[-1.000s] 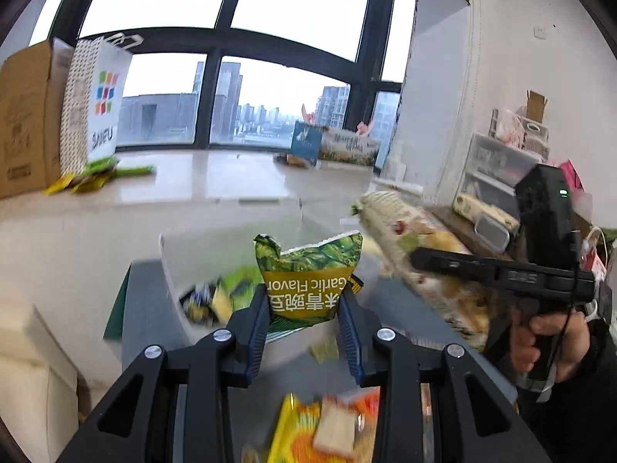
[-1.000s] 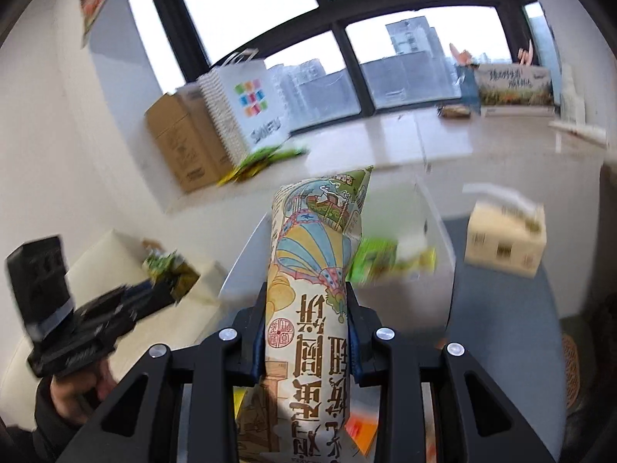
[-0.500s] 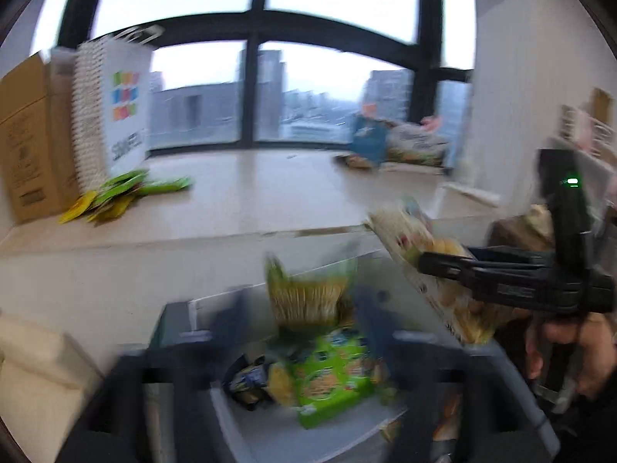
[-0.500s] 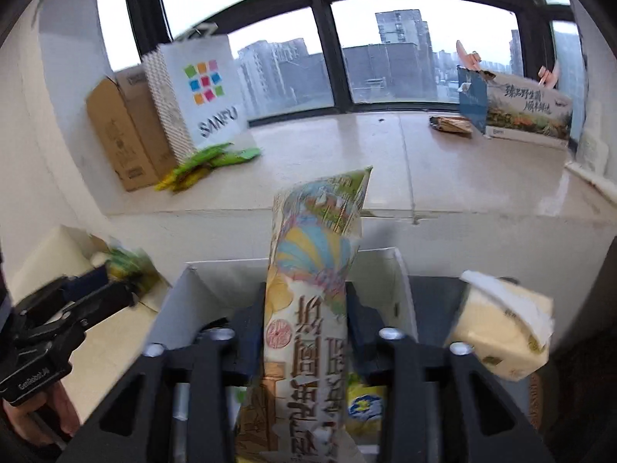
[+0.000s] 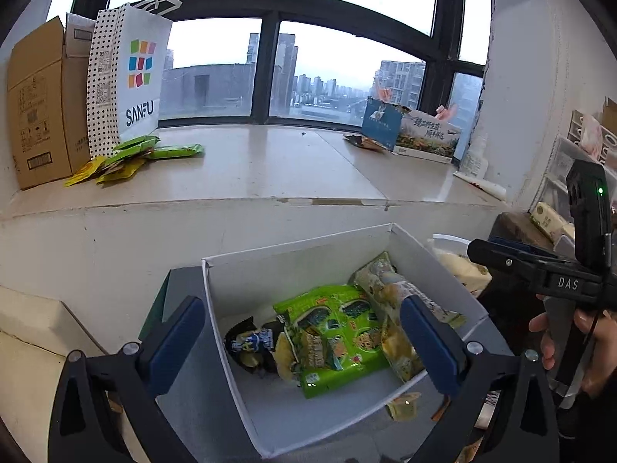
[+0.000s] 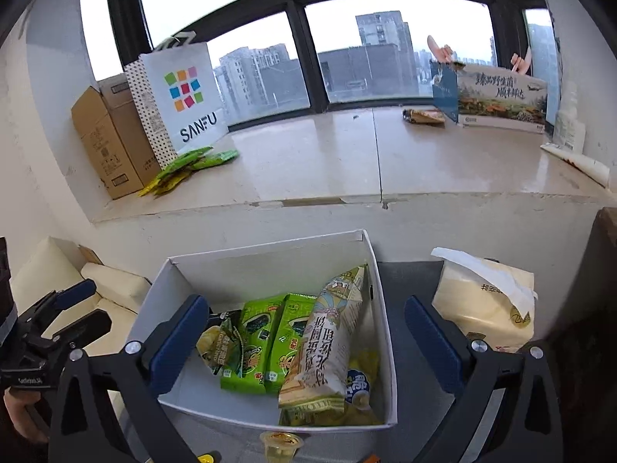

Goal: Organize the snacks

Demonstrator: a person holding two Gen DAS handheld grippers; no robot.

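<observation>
Snacks [image 6: 293, 347] piled in white box [image 6: 266, 258], long pack [image 6: 327, 343] leaning at its right wall. Left gripper [image 5: 300, 341] and right gripper [image 6: 304, 339] both spread wide, empty, above box. Drop step likely done; next, fetching jelly cup [image 6: 280, 445] just outside.

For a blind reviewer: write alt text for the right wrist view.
The open right tool hovers over a white box holding a tall illustrated snack bag, green seaweed packs and smaller packets. A tissue pack sits right of the box; the left tool shows at far left.
</observation>
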